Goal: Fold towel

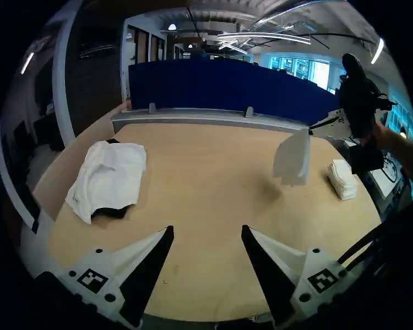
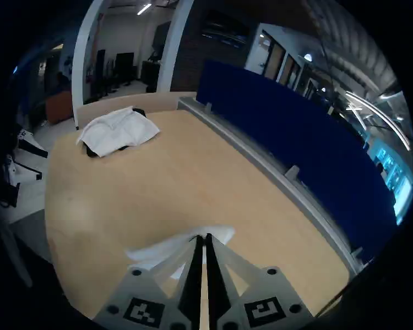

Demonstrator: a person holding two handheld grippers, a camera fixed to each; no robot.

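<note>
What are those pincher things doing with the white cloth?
A person is folding towels with two hand-held grippers. The right gripper is shut on a white towel, holding it up above the wooden table. The left gripper is open and holds nothing. A heap of unfolded towels lies at one side of the table, and a small folded stack at the other.

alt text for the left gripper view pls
The right gripper holds a white towel above a wooden table; the left gripper is open in the foreground. A pile of unfolded white towels lies at left, a folded stack at right.
</note>
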